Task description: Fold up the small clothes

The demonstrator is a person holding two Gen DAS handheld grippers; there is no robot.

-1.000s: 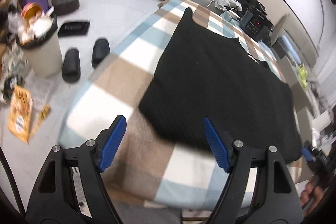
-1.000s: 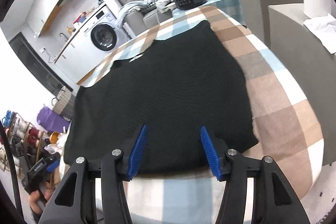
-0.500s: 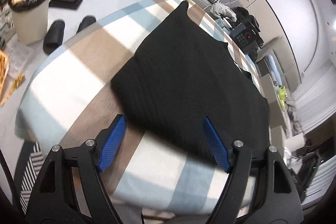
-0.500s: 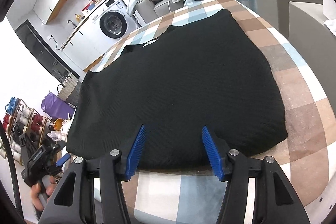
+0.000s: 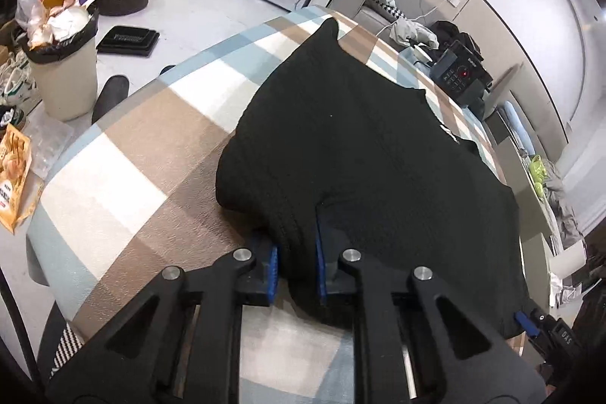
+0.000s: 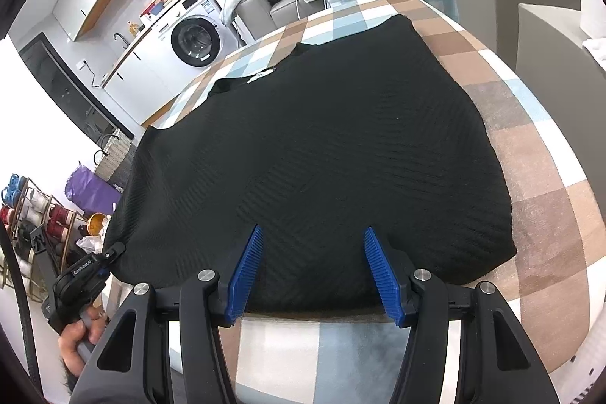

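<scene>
Two hand-held grippers work one black sweater (image 6: 322,154) spread on the plaid-covered desk (image 5: 125,154). Left hand-held gripper (image 5: 297,265) pinches the near hem; right hand-held gripper (image 6: 314,271) hangs spread over that edge. Bare cloth borders both sides.

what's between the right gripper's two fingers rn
Only the near hem of the black top, lying flat on the checked cloth. The right gripper is open and pinches nothing, as the right wrist view shows.
</scene>
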